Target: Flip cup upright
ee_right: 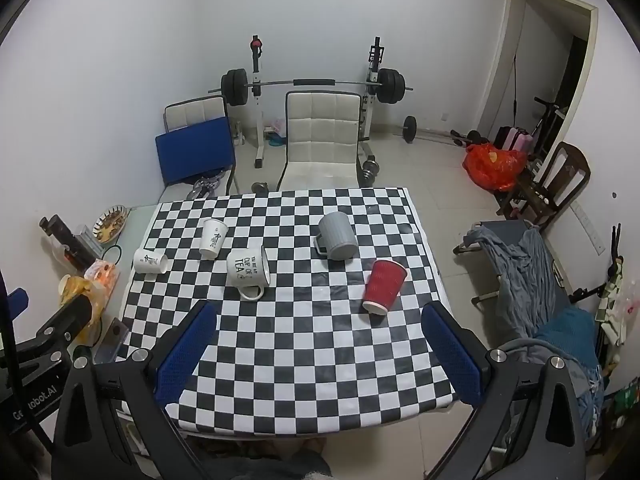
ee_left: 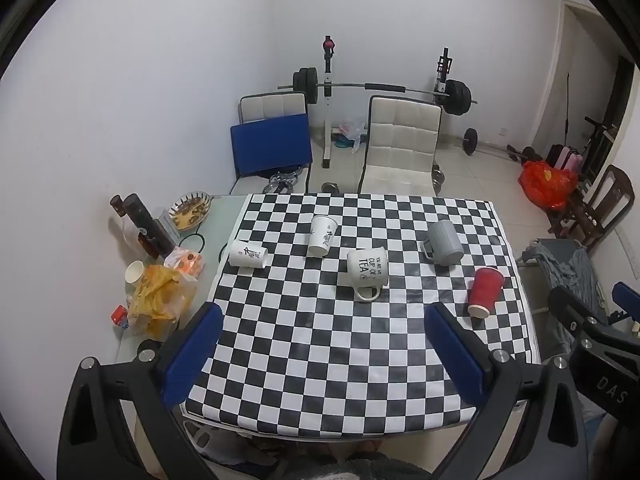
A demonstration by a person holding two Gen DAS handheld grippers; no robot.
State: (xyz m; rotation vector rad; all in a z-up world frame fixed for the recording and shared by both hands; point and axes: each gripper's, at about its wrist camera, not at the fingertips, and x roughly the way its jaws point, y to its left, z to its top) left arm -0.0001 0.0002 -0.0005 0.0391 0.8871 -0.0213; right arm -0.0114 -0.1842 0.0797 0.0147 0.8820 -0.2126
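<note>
While both grippers are hovering over the near edge of the checkered tablecloth (ee_left: 320,360), neither is gripping anything: left gripper (ee_left: 324,344) is sitting with blue pads (ee_left: 192,356) spread wide, nothing between them; right gripper (ee_right: 320,340) likewise gaping wide, pads (ee_right: 452,356) clear of any cup.

From the left gripper, red paper cup (ee_left: 485,291) is lying at about 1 o'clock, just past the right pad, tipped on its side with mouth toward the camera. In the right wrist view the same cup (ee_right: 383,286) is lying at about 1 o'clock between the pads' lines, not touching either.

White mug (ee_left: 366,270), printed "CUP OF TEA", is lying at 12 o'clock from the left gripper, handle down toward the camera. Grey ribbed mug (ee_left: 444,244) is sitting farther at 1 o'clock, tilted over. Two white paper cups are farther at 11 o'clock: one (ee_left: 322,236) standing mouth-down, other (ee_left: 248,255) on its side near the cloth's left edge. Insides of the cups are not showing.

Off the cloth at 10 o'clock, a bowl (ee_left: 191,210) is holding brownish food.
</note>
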